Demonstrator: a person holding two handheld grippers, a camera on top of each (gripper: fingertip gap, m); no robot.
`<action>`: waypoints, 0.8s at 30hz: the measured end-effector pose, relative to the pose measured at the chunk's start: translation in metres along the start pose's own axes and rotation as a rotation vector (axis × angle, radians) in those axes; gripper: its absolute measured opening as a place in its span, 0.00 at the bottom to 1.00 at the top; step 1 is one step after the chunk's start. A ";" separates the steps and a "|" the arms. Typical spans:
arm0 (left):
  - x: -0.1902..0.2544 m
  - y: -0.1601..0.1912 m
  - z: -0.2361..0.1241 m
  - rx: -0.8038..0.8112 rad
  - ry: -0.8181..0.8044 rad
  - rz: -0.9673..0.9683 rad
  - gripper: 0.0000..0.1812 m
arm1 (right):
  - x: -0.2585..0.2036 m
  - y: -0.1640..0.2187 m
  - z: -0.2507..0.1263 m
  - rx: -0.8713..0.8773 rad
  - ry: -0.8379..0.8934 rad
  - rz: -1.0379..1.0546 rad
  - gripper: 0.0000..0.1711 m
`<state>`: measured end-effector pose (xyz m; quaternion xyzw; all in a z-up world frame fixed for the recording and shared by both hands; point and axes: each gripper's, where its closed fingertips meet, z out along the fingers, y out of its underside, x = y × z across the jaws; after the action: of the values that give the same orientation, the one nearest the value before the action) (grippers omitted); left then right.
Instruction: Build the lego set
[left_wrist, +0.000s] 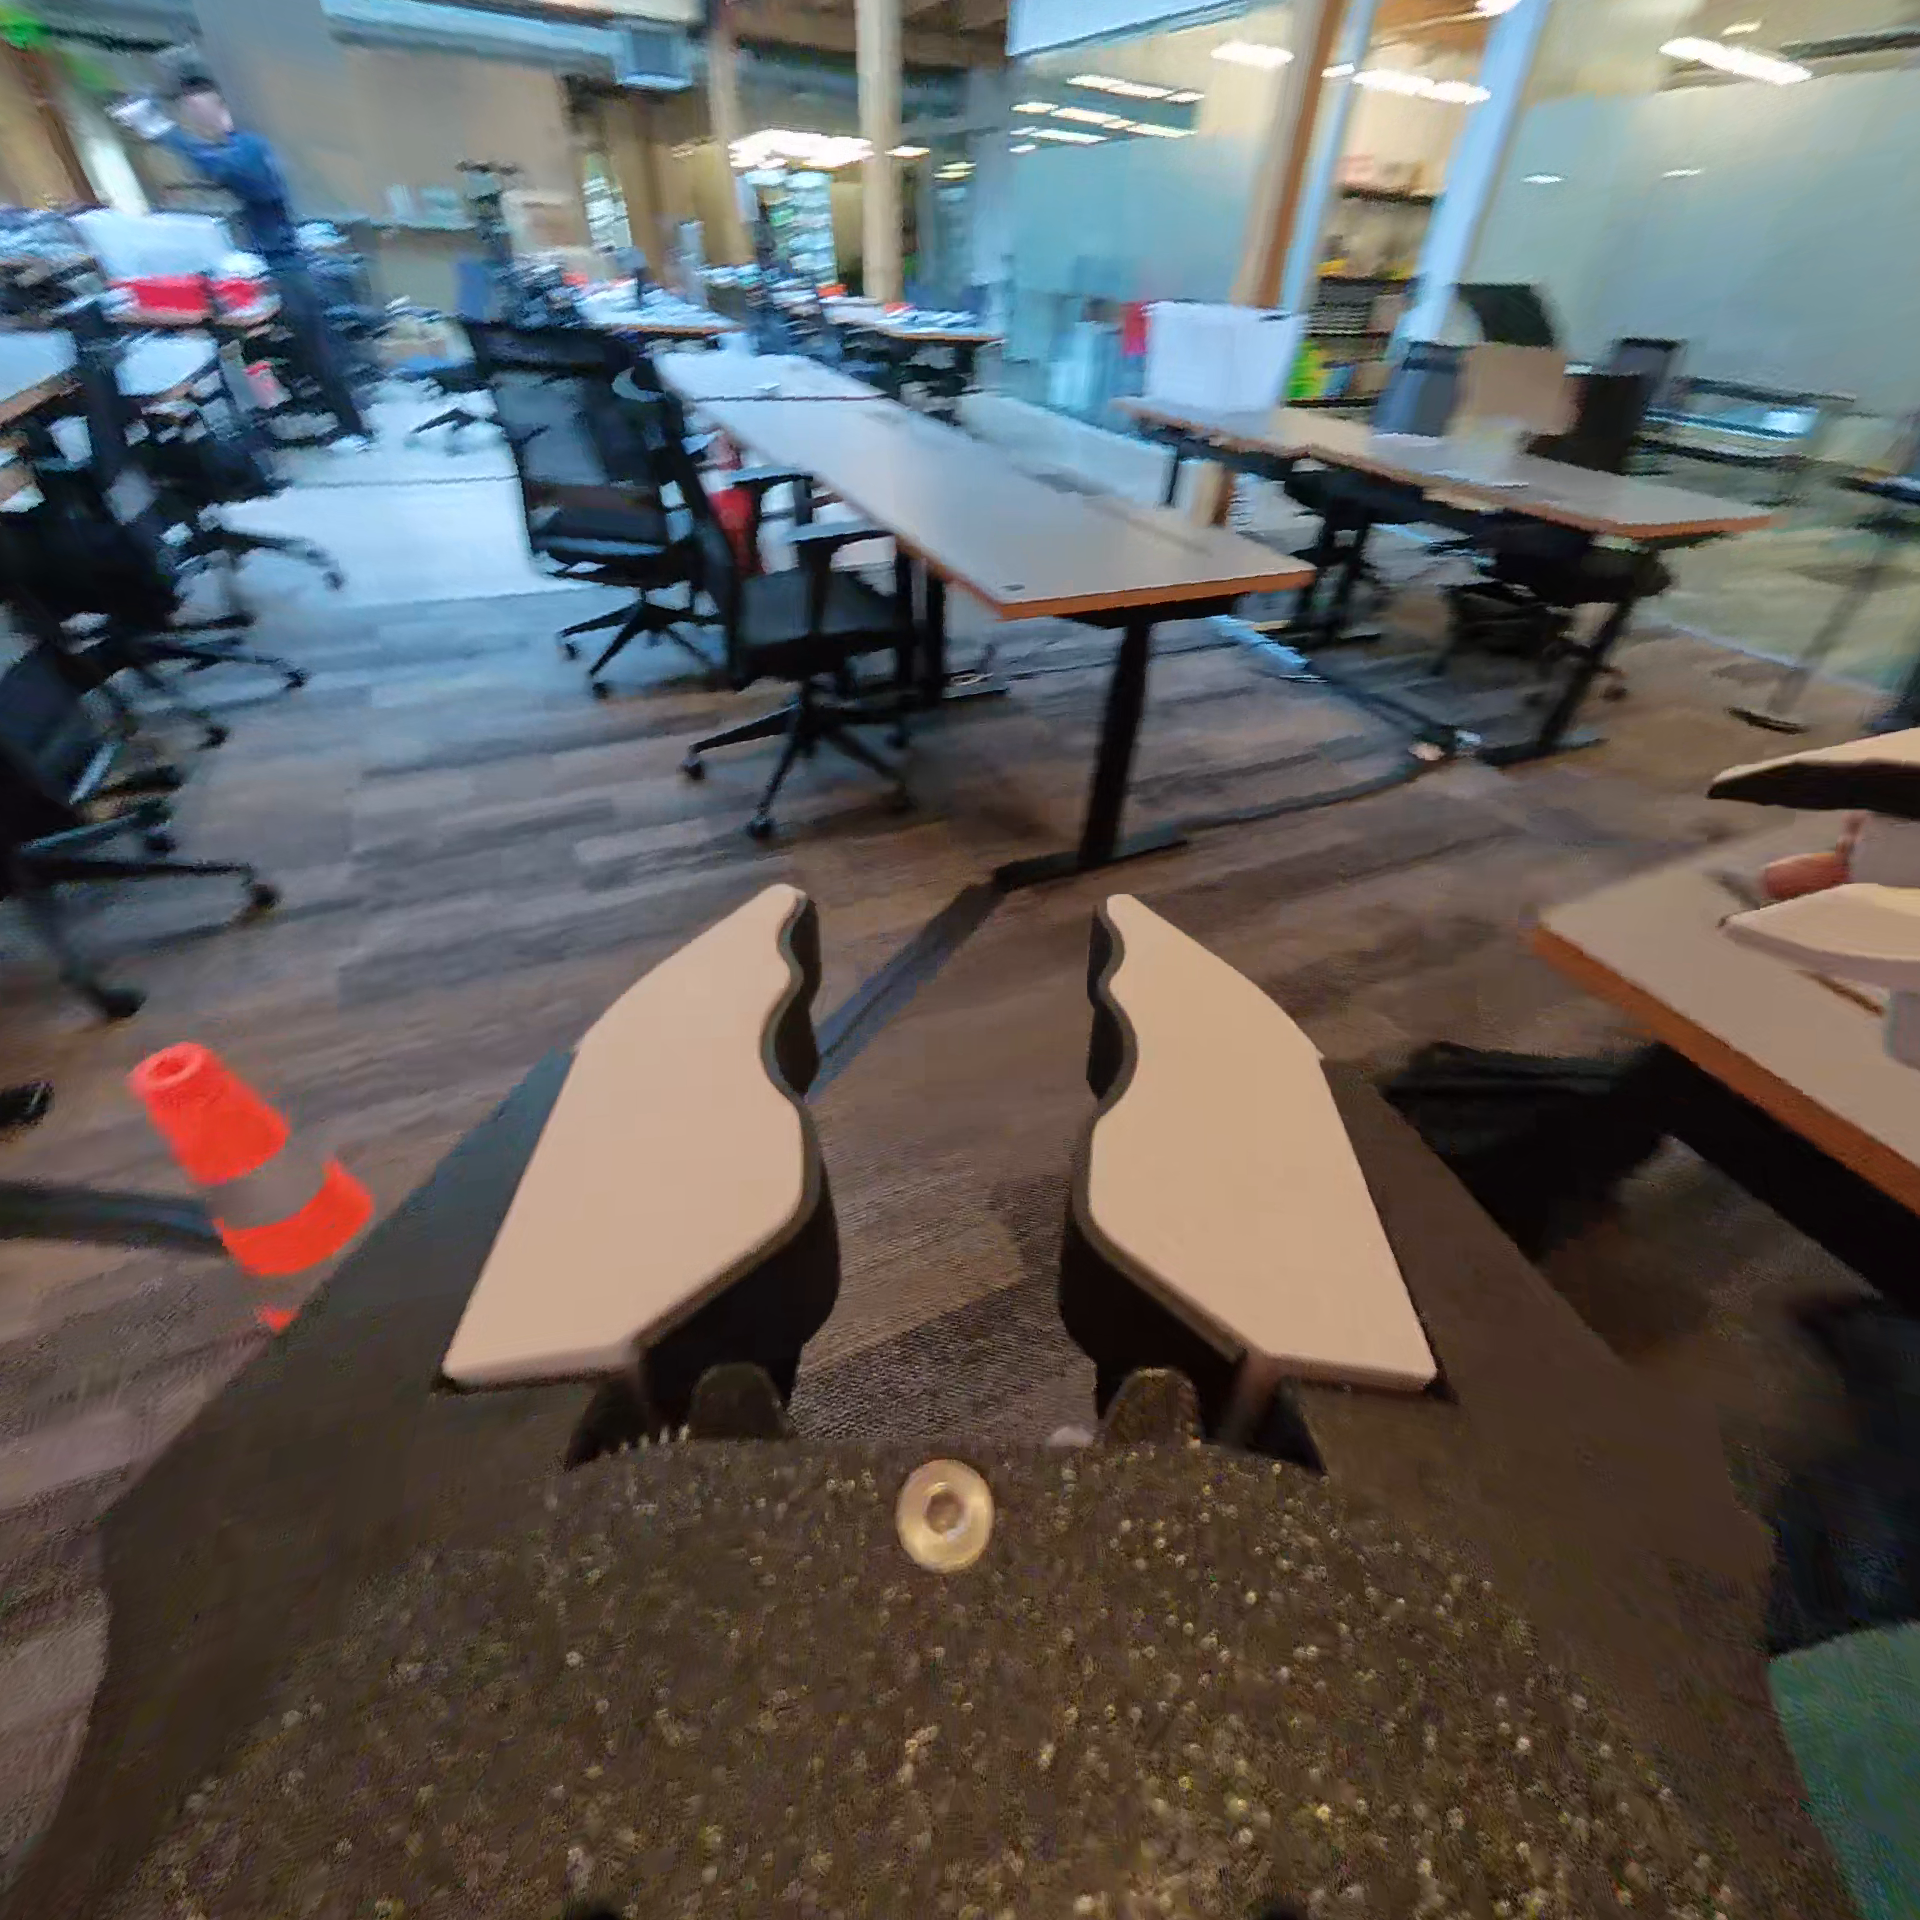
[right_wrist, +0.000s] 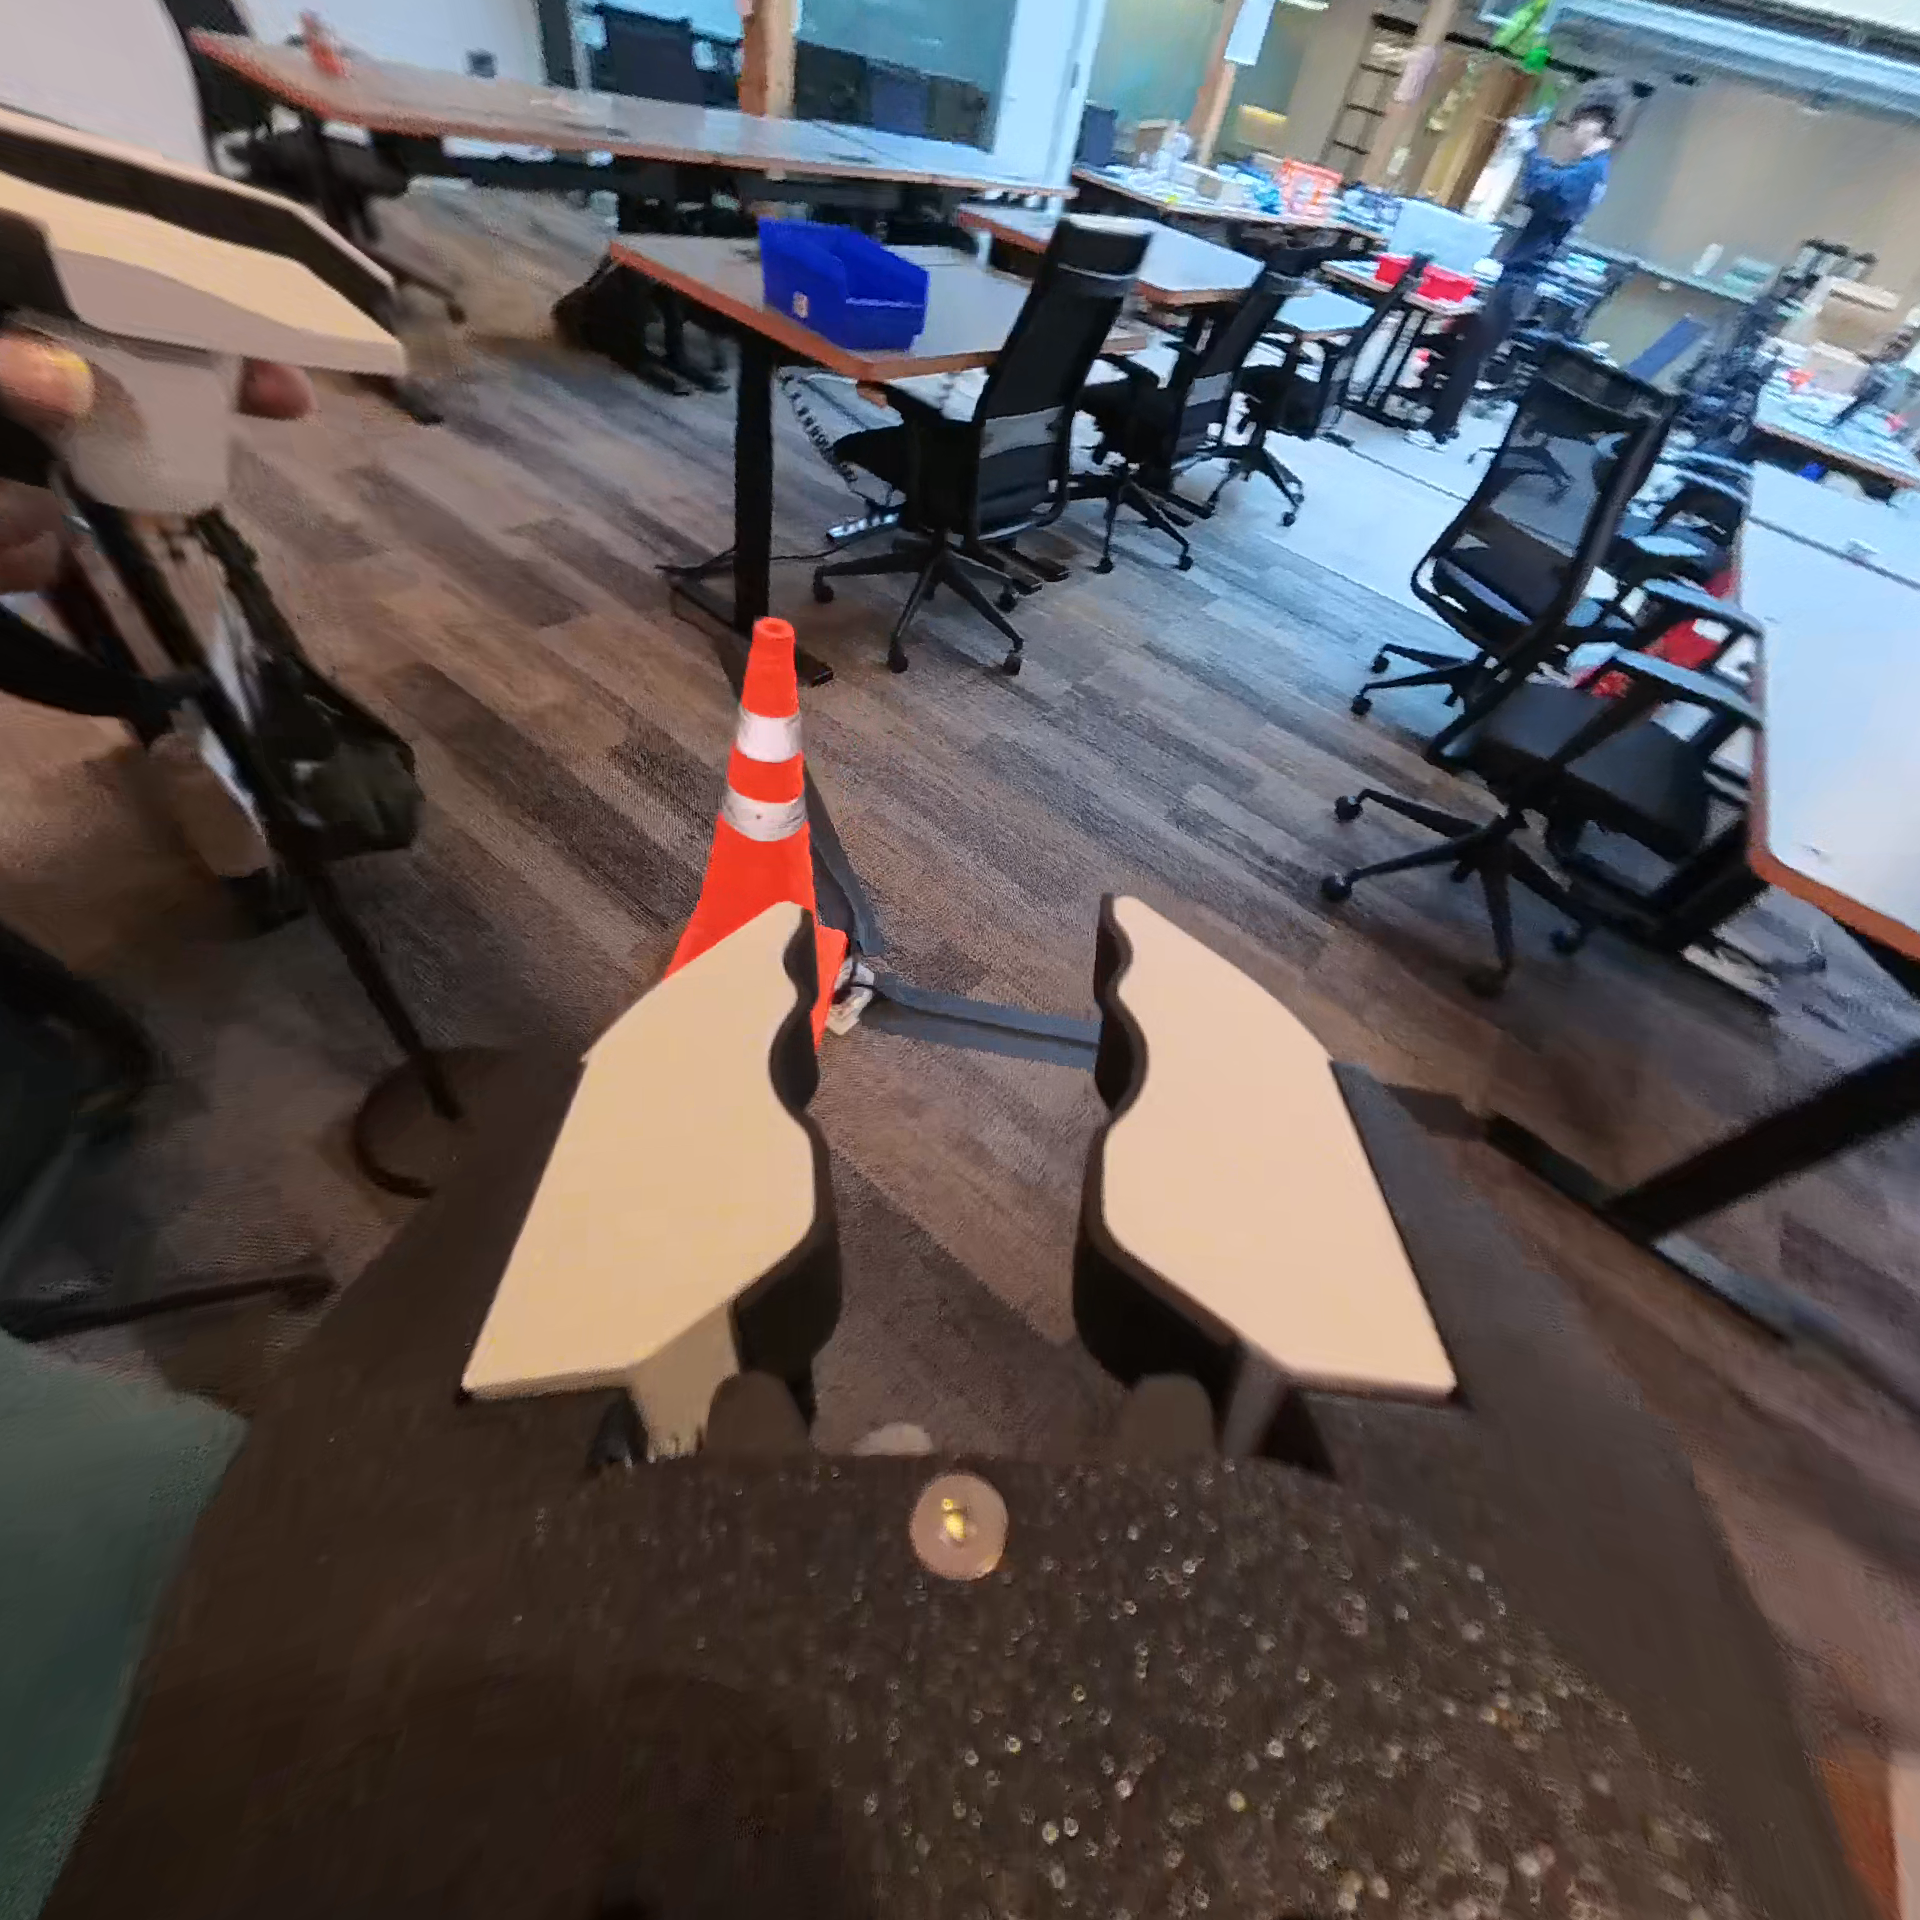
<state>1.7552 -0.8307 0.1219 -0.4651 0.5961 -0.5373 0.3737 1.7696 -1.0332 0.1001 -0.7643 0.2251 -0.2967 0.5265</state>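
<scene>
Orange plastic with two grey bands makes up the single traffic cone (right_wrist: 767, 800) that is seen standing on the carpet (right_wrist: 1039, 790), upright in the right wrist view and at the left edge in the left wrist view (left_wrist: 249, 1164). Two grippers are counted. The left gripper (left_wrist: 948, 956) is held level above the carpet, pointed toward a long desk (left_wrist: 997, 499); its two white-topped fingers (left_wrist: 665, 1143) are spread well apart and nothing is held between them. The right gripper (right_wrist: 951, 961) is held likewise above the floor, aimed past the cone, with its fingers (right_wrist: 1247, 1164) parted just as widely and nothing gripped. In the right wrist view the other gripper is seen at the upper left edge, with fingertips of a hand (right_wrist: 52, 384) wrapped about its white handle. One blue bin (right_wrist: 844, 283) is seen on a desk beyond the cone, near that desk's front edge. One person (right_wrist: 1548, 197) is seen standing far off among the cluttered desks. Several black office chairs (right_wrist: 987, 447) are drawn up at the desks; an exact count cannot be made through the blur. No lego set or loose brick can be made out in either view, so its place and look cannot be told.
</scene>
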 end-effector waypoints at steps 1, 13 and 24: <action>-0.023 0.007 0.025 -0.013 -0.051 -0.029 0.27 | 0.021 0.000 0.037 0.001 -0.031 -0.030 0.30; -0.309 -0.082 0.250 0.059 -0.499 -0.077 0.22 | 0.189 -0.169 0.473 0.176 -0.486 -0.143 0.32; -0.649 -0.085 0.493 0.060 -0.484 -0.138 0.23 | 0.179 -0.200 0.830 0.070 -0.560 -0.175 0.31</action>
<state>2.4209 -0.3539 0.1001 -0.6087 0.4399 -0.4517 0.4816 2.4783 -0.5243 0.1029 -0.8143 -0.0062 -0.1260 0.5665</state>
